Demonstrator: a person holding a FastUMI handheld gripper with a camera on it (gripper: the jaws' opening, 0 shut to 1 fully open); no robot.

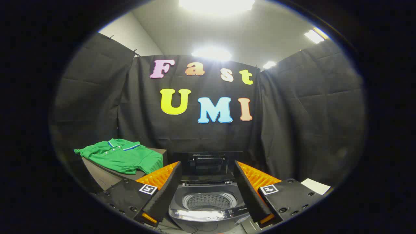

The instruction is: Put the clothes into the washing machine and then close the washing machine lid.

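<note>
item: green polo shirt (125, 157). bright green fabric, short sleeves, collar edged with a blue and white stripe, a short button placket below it. lies spread and slightly rumpled, one sleeve reaching outward, hem folded over the near edge. location: on top of a brown table (104, 175), beside the washing machine and beyond the gripper's left finger, well apart from both fingers.

item: washing machine (208, 208). small dark grey top-loader. lid (207, 162) raised upright at the back, standing against the black cloth wall. drum (207, 201) open to view, pale perforated metal inside, with no clothing seen in it. a glossy control strip with small buttons runs along the front rim. location: just ahead of the fingers and seen between them.

item: gripper (207, 190). two fingers with black foam pads on the inner faces, orange ribbed backing, black housings each bearing a square marker. jaws spread wide, released, grasping nothing; the fingers sit on either side of the machine's opening and touch neither it nor the shirt.

item: white sheet (314, 186). flat, pale, lying beyond the right finger's housing, near the cloth wall.
</note>
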